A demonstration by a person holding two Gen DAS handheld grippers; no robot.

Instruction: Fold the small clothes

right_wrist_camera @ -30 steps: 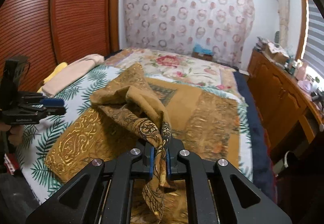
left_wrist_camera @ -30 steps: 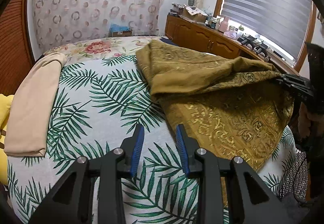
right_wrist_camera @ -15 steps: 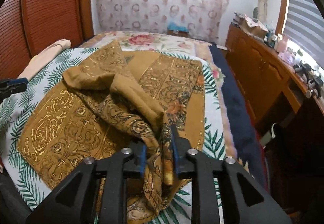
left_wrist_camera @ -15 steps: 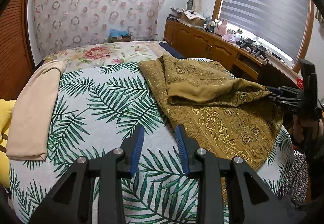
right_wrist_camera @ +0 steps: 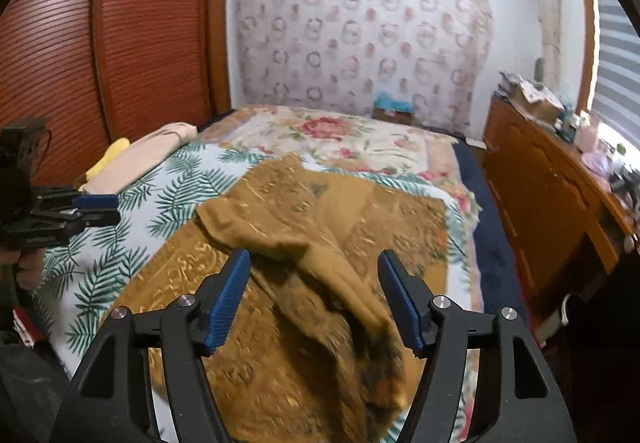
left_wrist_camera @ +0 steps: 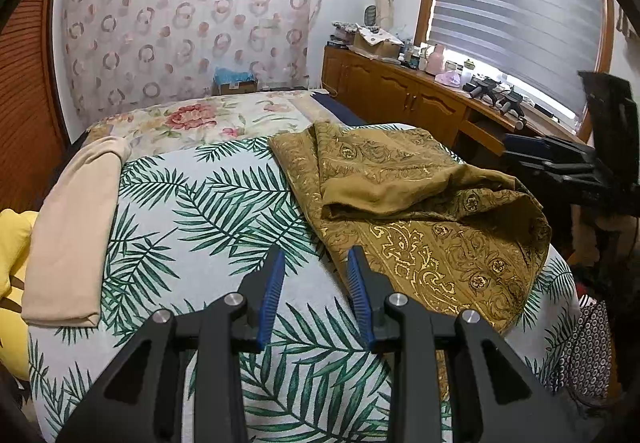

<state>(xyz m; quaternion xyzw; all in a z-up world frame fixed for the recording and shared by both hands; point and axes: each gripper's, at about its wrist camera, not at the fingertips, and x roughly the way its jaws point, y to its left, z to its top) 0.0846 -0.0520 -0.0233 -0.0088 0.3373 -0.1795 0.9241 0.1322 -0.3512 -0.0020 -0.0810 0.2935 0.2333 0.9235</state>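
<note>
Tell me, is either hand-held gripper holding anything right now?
Nothing is held. The right hand-held gripper is opening, its pads clear of the mustard-gold patterned cloth between them; the left hand-held gripper is empty.

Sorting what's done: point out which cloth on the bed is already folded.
The beige cloth at the bed's left edge: a plain, neat strip. The gold patterned cloth lies rumpled.
</note>
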